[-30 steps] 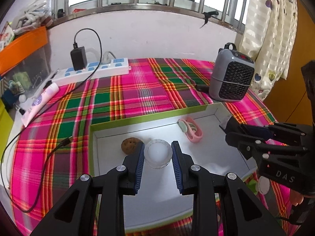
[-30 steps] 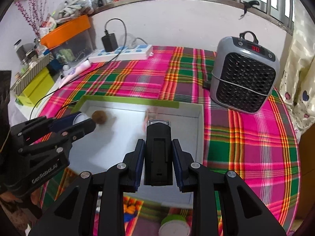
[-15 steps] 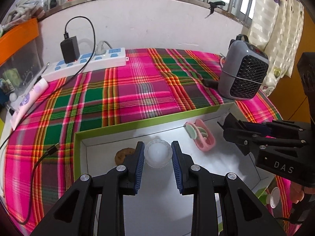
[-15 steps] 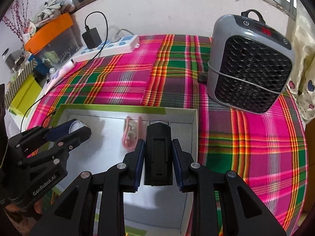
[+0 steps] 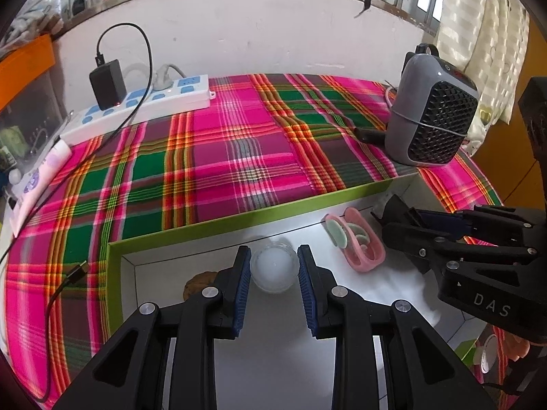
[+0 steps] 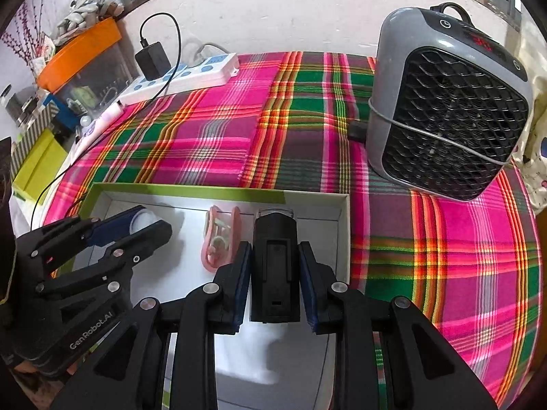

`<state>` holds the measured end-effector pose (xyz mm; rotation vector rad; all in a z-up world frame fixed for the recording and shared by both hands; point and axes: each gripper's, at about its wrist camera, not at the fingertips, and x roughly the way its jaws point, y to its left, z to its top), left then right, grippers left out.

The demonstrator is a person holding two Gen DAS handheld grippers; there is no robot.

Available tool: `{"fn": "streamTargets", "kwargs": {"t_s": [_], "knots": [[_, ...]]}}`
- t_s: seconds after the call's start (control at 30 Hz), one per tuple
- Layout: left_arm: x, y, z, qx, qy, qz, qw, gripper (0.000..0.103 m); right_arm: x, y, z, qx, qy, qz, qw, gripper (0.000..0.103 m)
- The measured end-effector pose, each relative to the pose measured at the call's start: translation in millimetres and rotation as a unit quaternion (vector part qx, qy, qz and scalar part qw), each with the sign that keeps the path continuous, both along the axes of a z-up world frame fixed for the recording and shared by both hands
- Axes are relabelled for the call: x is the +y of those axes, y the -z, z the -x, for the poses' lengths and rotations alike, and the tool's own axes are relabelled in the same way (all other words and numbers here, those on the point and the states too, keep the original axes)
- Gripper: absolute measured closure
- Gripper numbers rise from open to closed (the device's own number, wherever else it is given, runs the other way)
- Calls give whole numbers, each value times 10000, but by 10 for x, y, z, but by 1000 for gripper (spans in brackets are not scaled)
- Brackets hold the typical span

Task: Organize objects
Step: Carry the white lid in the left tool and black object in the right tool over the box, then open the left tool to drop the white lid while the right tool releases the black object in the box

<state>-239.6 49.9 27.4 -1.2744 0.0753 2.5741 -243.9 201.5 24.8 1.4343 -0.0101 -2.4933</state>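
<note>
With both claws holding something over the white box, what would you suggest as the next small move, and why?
Probably lower the left claw a little and set its small clear jar on the bare box floor. The jar is clamped between the pads above free space, with the brown lump to its left and the pink case to its right. The right claw grips a black device.

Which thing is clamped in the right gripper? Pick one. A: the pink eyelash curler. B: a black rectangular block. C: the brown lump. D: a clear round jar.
B: the right gripper has its blue pads pressed on both sides of the black rectangular block, above the white tray.
</note>
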Motion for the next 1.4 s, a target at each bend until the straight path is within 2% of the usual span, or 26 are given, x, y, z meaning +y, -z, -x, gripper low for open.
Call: {"fn": "streamTargets", "kwargs": {"t_s": [0.3,0.97,1.4], "knots": [[22,29,45,-101,9,149,9998,77,-23,14,19,10,-47,-19,10000,75],[17,40,62,-147,2,171,9997,76,-33,16,18,53,-63,-45,10000,74],[29,37,59,-174,8,131,9998,65,-37,-10,12,92,-78,-82,9999,74]]}}
